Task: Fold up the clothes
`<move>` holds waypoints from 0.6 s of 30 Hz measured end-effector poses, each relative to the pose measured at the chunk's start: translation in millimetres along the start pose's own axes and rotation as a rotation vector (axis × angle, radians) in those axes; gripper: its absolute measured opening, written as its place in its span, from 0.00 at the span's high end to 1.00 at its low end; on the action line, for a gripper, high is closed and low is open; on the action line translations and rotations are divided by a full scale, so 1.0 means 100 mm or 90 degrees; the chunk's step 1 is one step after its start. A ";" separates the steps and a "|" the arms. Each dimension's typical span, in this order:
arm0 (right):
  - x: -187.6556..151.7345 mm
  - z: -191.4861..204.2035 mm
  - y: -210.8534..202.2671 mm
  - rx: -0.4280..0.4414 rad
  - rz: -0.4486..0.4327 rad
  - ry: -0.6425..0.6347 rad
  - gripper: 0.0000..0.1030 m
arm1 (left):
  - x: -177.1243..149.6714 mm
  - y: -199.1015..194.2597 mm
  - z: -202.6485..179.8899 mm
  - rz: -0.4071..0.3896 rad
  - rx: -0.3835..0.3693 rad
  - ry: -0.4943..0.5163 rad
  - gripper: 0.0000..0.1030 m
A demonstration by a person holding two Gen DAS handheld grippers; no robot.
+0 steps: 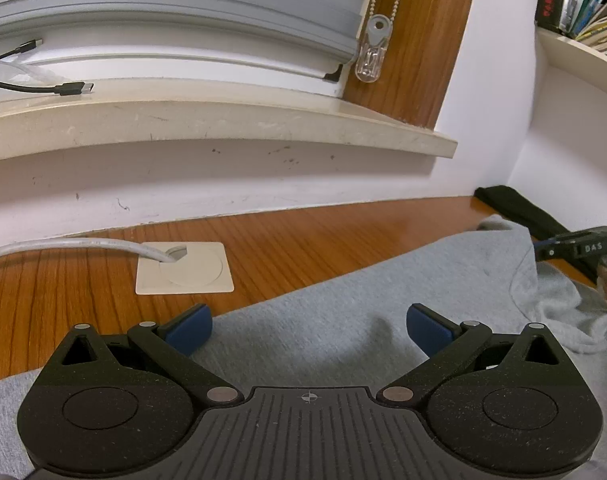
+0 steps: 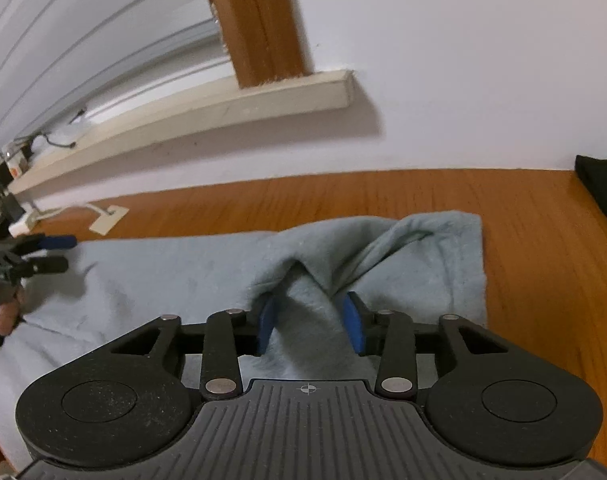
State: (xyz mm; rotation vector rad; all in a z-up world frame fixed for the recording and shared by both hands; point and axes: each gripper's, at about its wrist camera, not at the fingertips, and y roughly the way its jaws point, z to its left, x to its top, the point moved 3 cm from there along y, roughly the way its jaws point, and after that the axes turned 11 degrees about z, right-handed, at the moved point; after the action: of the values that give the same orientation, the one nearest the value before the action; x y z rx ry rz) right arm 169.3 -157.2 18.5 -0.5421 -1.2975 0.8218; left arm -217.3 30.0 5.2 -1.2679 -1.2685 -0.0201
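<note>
Right wrist view shows the right gripper (image 2: 309,320) low at centre frame, its jaws fairly narrow with a pinched-up ridge of the grey garment (image 2: 423,248) between the blue pads (image 2: 353,322); whether they press the cloth or stand just off it I cannot tell. That ridge probably marks the grasp point for carrying a fold across. Left wrist view shows the left gripper (image 1: 309,330) spread wide and empty over flat cloth at lower centre, likely waiting, while the garment lies across the wooden table (image 1: 283,240).
</note>
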 end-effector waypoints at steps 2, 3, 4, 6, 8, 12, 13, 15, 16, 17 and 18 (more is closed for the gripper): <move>-0.02 0.05 -0.14 -0.022 -0.037 -0.010 0.97 | 0.00 0.00 0.00 0.000 0.000 0.000 0.00; -0.05 0.07 -0.26 -0.026 -0.065 -0.007 0.97 | 0.00 0.00 0.00 0.001 0.000 0.001 0.00; -0.08 0.08 -0.40 -0.022 -0.094 -0.001 0.98 | 0.00 0.00 0.00 0.001 0.001 0.001 0.00; -0.18 0.11 -0.64 -0.030 -0.132 0.008 0.98 | 0.00 0.00 0.00 0.001 0.001 0.001 0.00; -0.33 0.14 -0.74 -0.033 -0.112 0.010 0.98 | 0.00 0.00 0.00 0.002 0.001 0.001 0.00; -0.59 0.14 -0.59 -0.058 -0.016 -0.012 0.91 | 0.00 0.01 -0.01 0.004 0.001 0.002 0.00; -0.58 0.11 -0.60 -0.060 -0.025 -0.007 0.84 | 0.00 0.01 -0.01 0.004 0.001 0.002 0.00; -0.50 0.02 -0.67 -0.059 -0.059 0.016 0.75 | 0.00 0.01 0.00 0.004 0.000 0.001 0.00; -0.43 -0.03 -0.68 -0.059 -0.071 0.027 0.73 | 0.00 0.01 0.00 0.005 0.000 0.000 0.00; -0.35 -0.08 -0.66 -0.060 -0.080 0.036 0.73 | 0.00 0.01 0.00 0.005 0.000 0.000 0.00; -0.27 -0.13 -0.62 -0.061 -0.084 0.045 0.73 | 0.00 0.01 0.00 0.005 0.000 0.000 0.00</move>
State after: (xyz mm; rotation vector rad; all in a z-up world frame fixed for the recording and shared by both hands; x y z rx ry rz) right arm 194.6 -215.0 45.6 -0.5507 -1.2976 0.6291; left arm -217.1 30.0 4.6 -1.2723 -1.2632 -0.0148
